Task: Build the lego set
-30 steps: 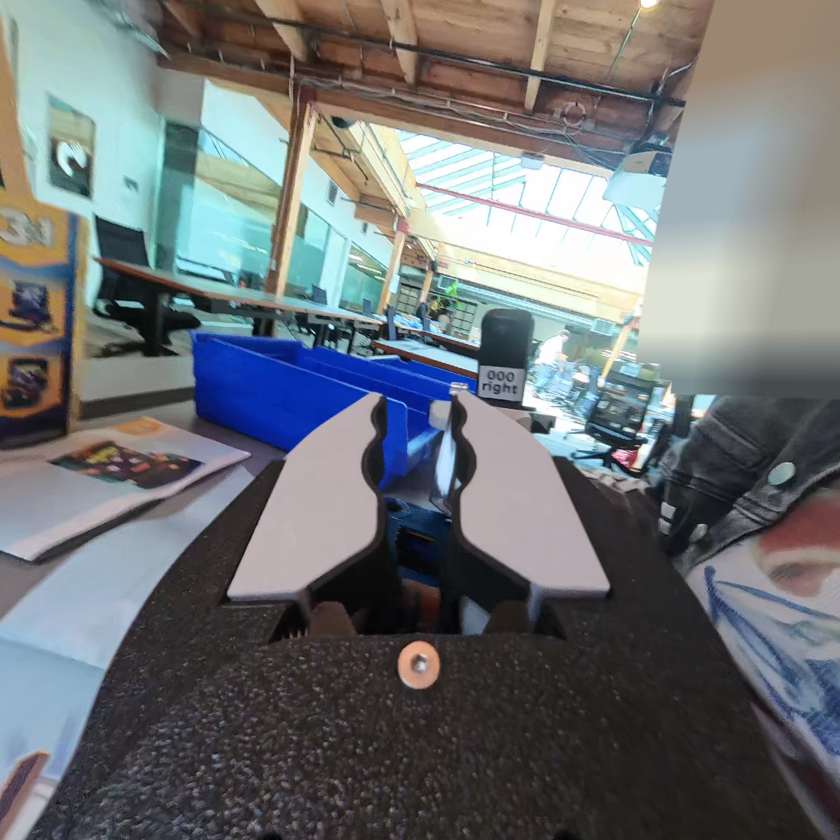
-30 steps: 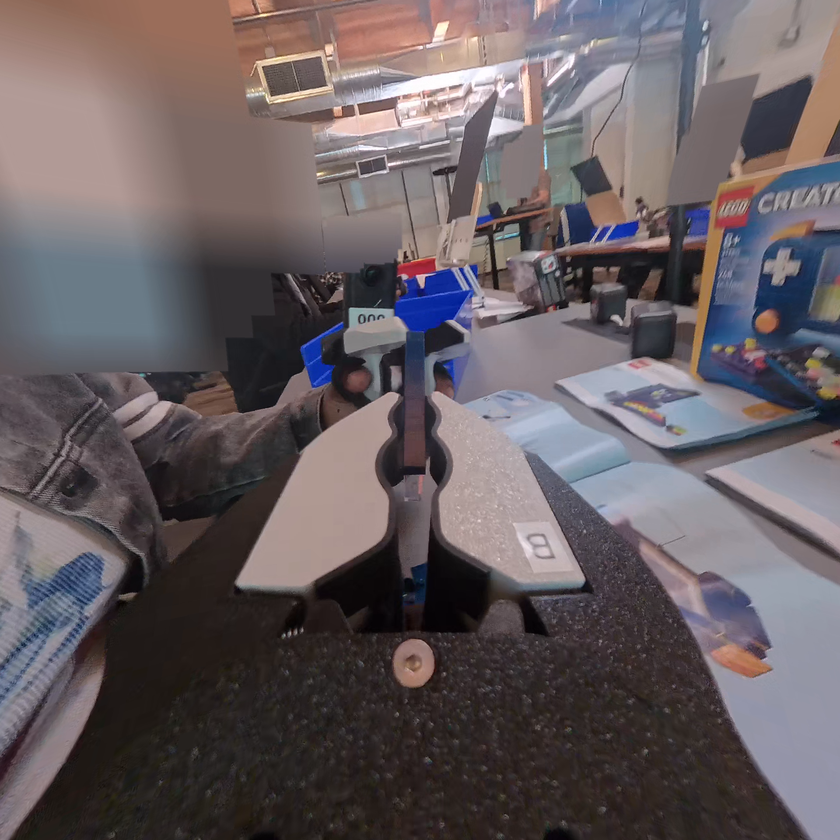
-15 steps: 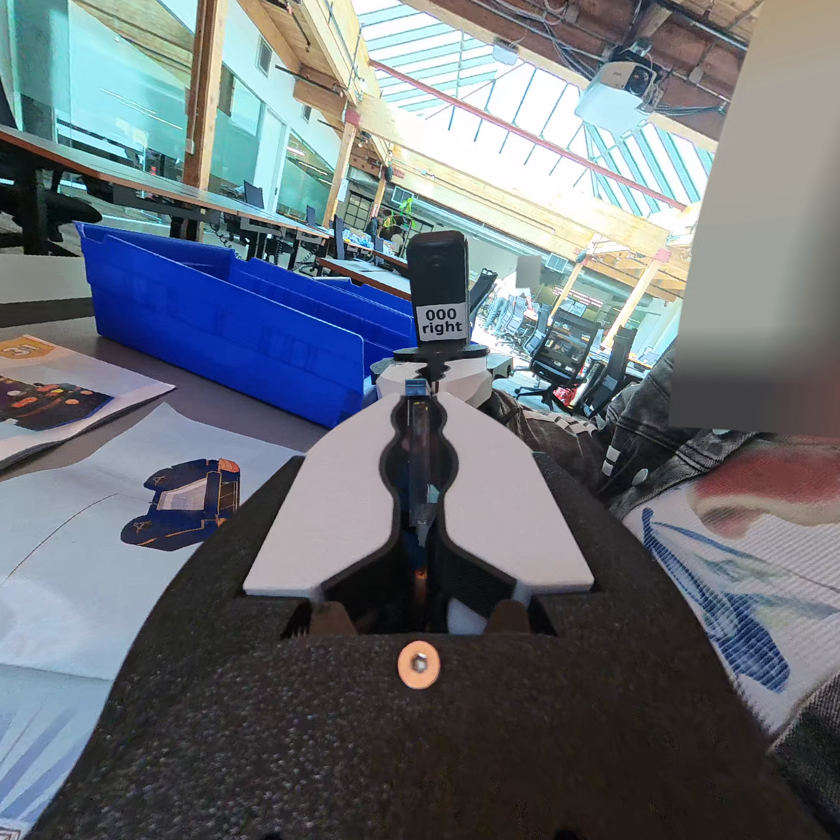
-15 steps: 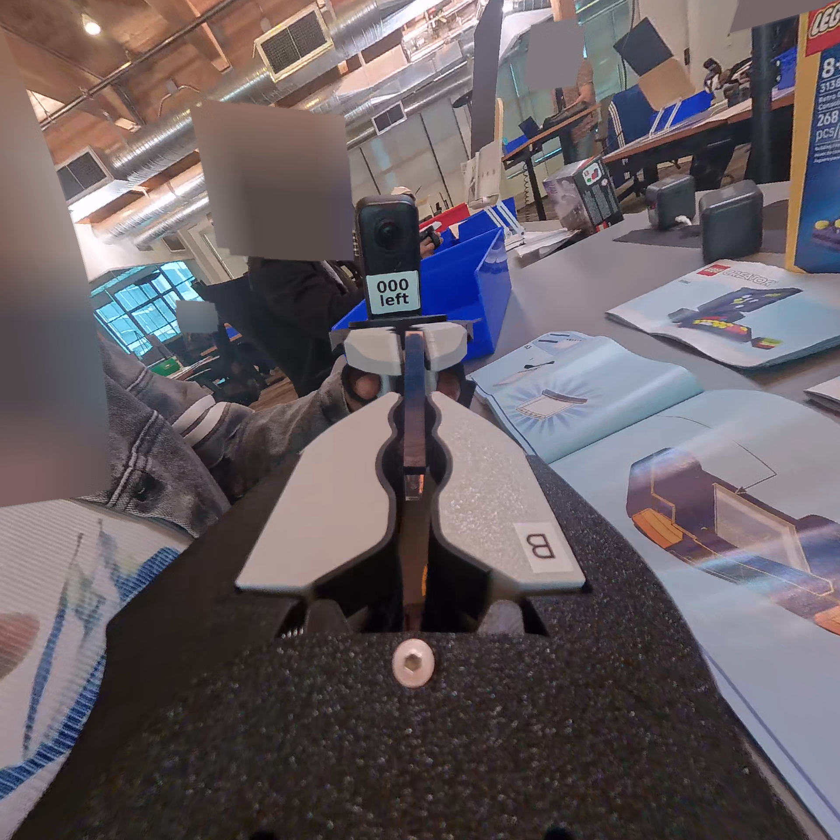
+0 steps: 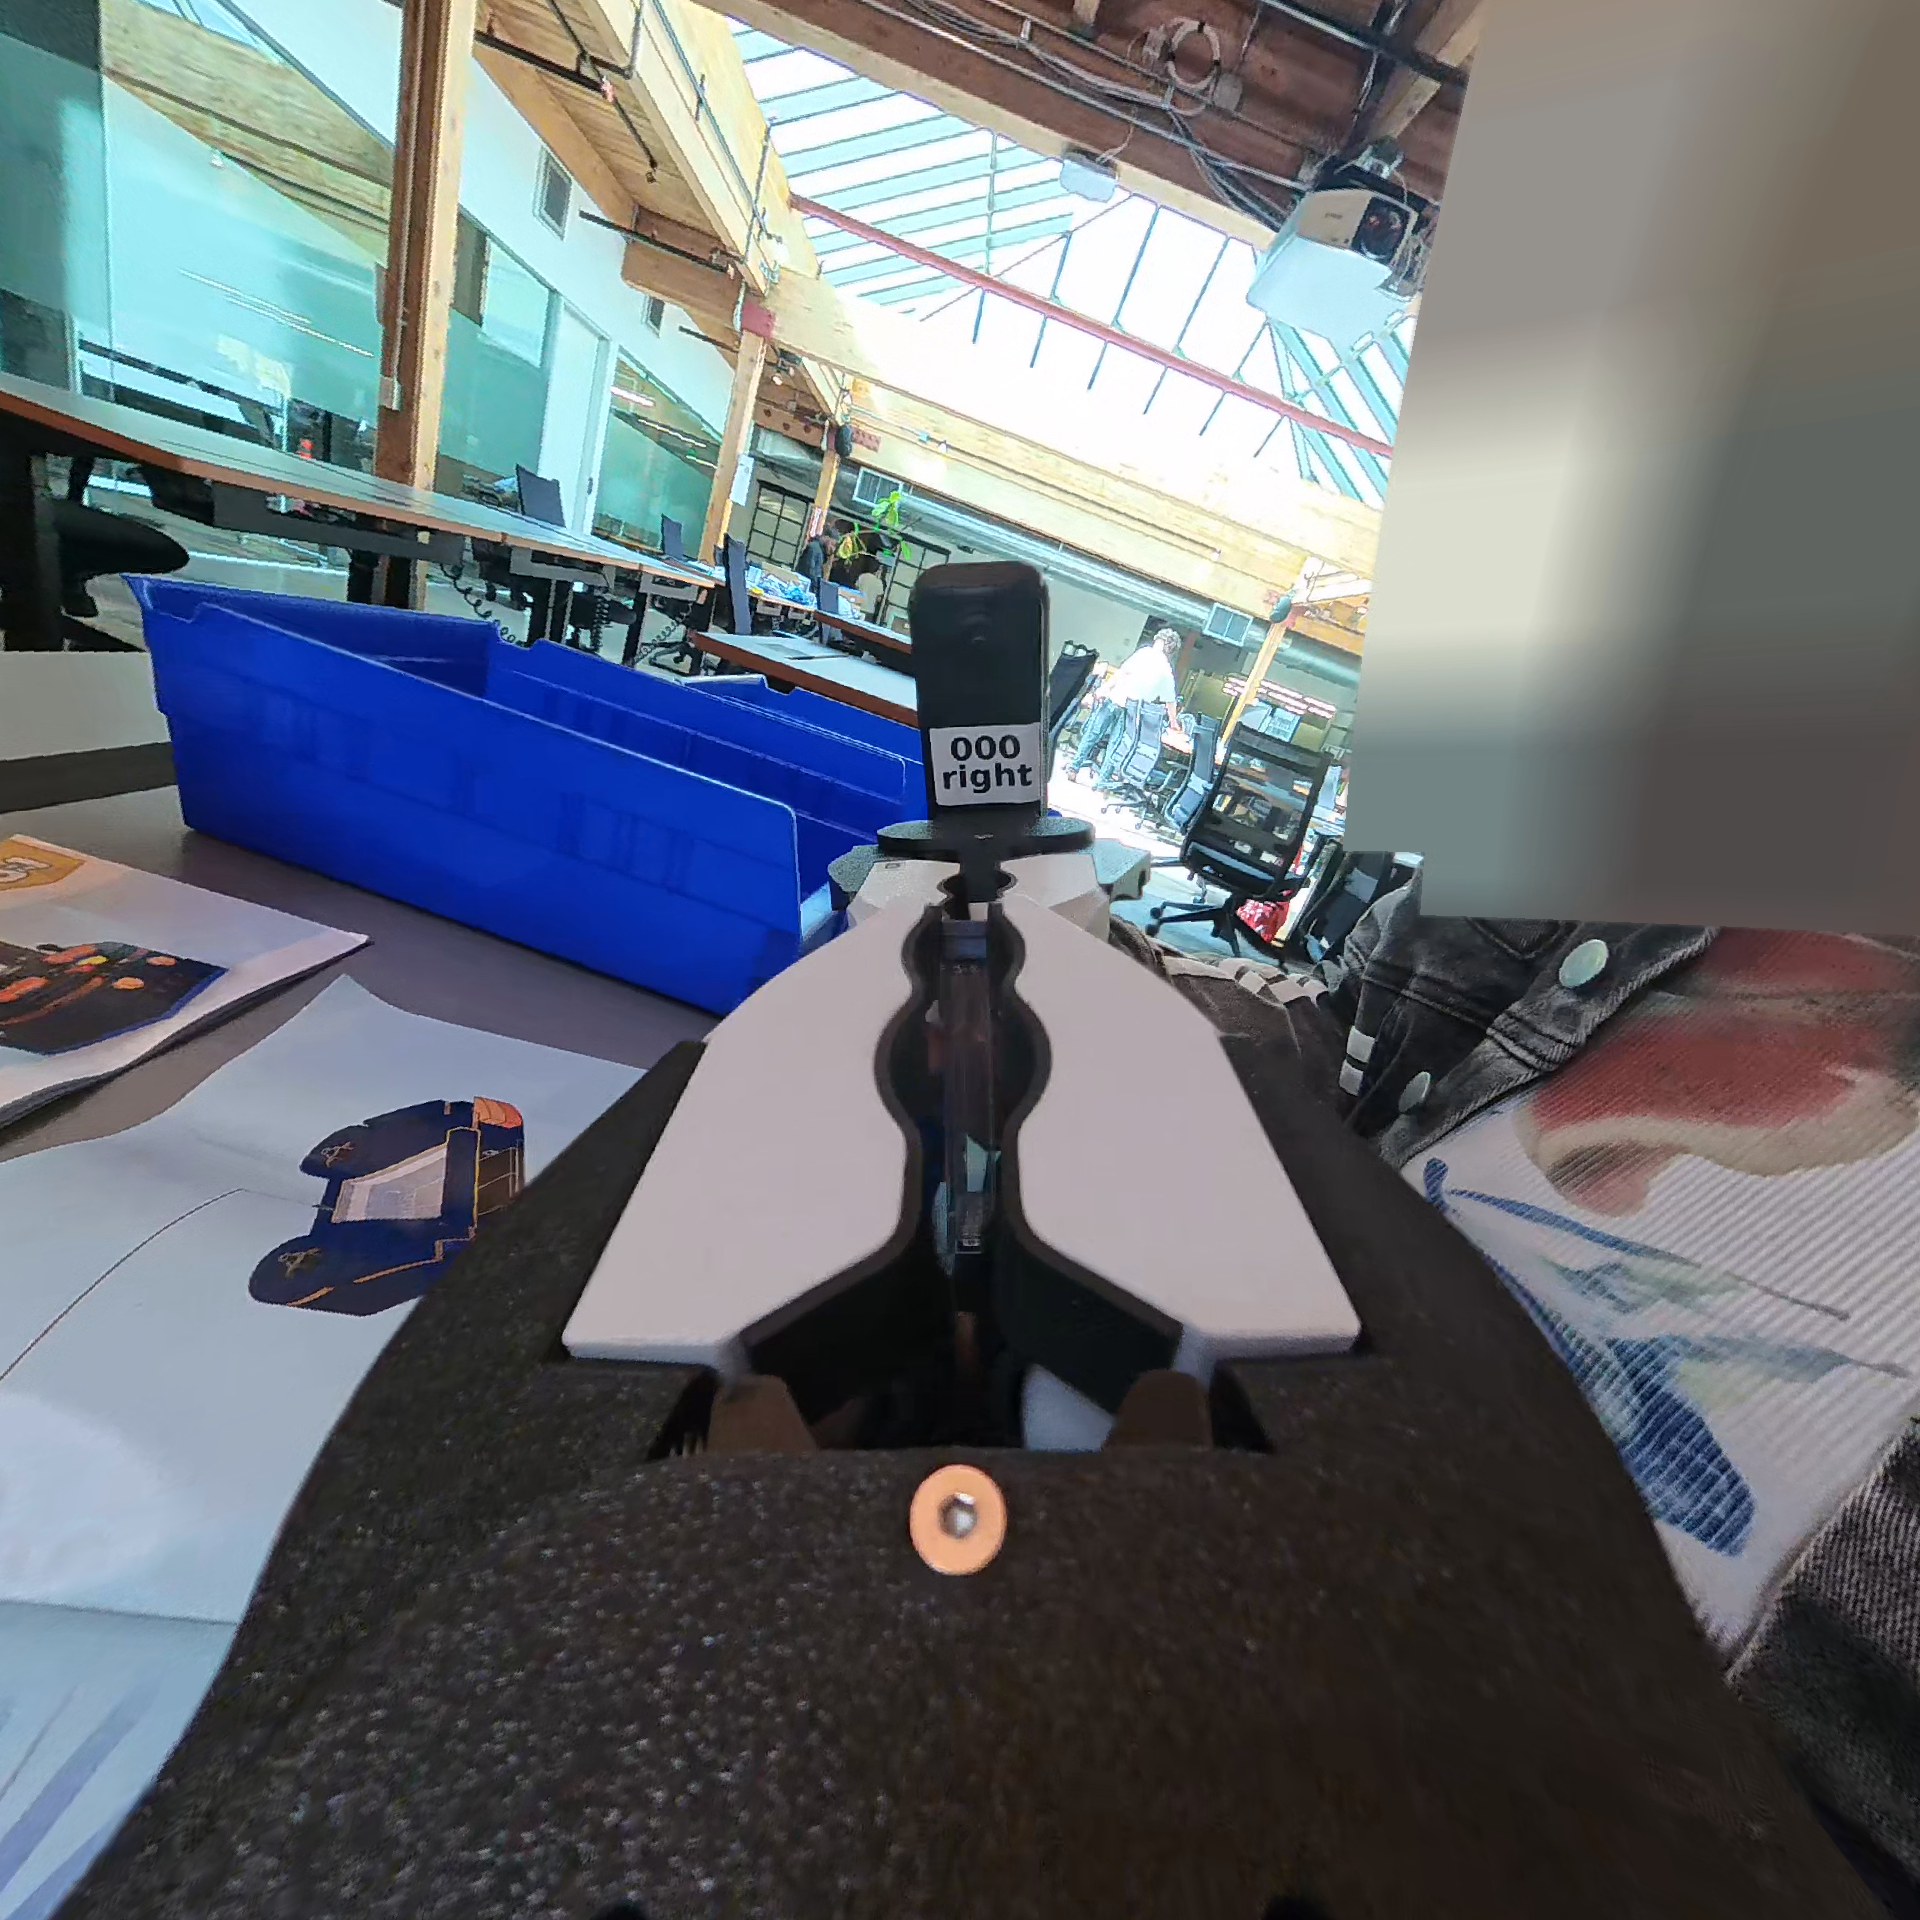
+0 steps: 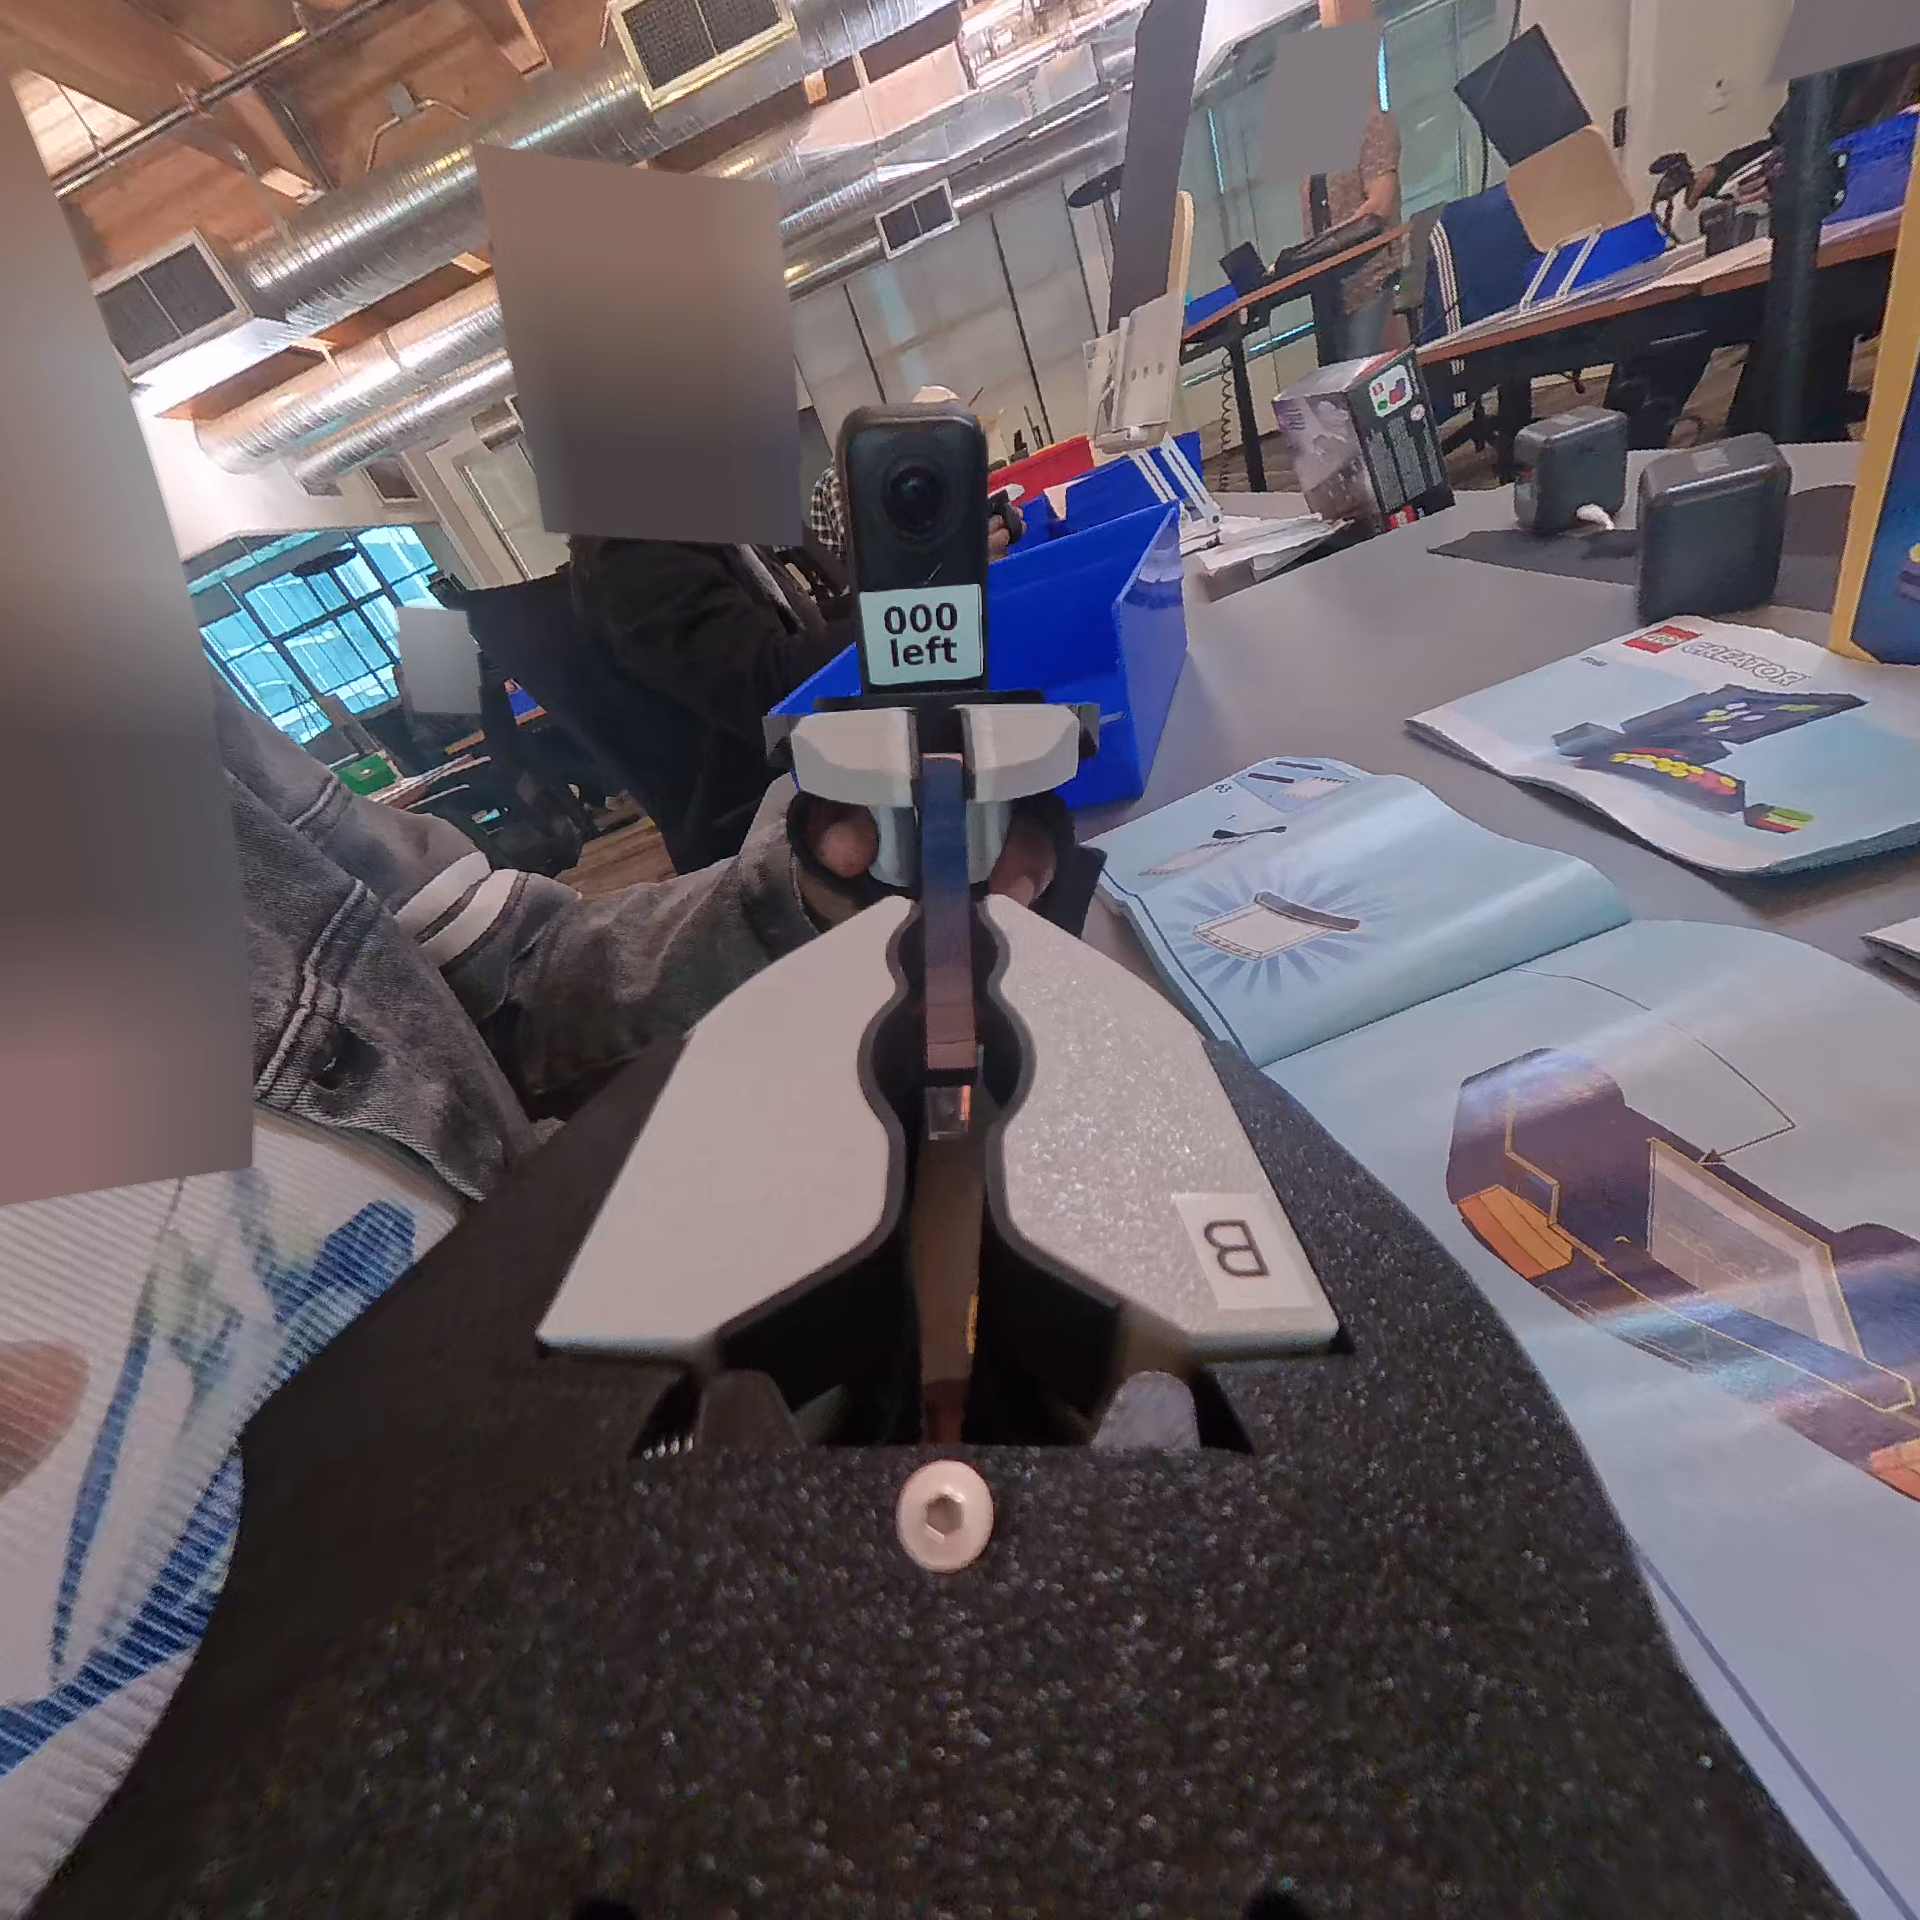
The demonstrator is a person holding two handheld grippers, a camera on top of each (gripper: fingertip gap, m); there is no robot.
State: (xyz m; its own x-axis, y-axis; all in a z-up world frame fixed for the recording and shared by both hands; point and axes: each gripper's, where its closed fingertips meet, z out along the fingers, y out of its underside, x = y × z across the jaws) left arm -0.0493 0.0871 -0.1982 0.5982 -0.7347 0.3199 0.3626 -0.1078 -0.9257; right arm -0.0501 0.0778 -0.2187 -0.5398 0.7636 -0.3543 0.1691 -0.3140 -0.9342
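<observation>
Grey tabletop (image 6: 1351, 623), smooth and matt, carries everything in view. Largest on it is a long bin of glossy blue plastic (image 5: 488, 790) with ribbed walls, lying just behind the two tools. Open instruction booklets (image 6: 1558, 1039) of pale blue glossy paper lie flat near it, printed with pictures of a dark blue model; they bear a toy-brand logo, as does the tall printed carton (image 6: 1881, 520) at the right edge. Two small dark grey rounded boxes (image 6: 1709, 540) sit farther back. The left gripper (image 5: 966, 935) and right gripper (image 6: 945, 935) face each other nose to nose, each with a grainy black foam-like body, smooth pale grey fingers with wavy inner edges, and a black camera with a white printed tag on top. Both sets of jaws are nearly closed, each pinching one end of the same lego piece (image 6: 948, 935), a thin, flat, dark blue strip held edge-on in the air between them. A denim sleeve (image 6: 468, 935) reaches to the left tool.
</observation>
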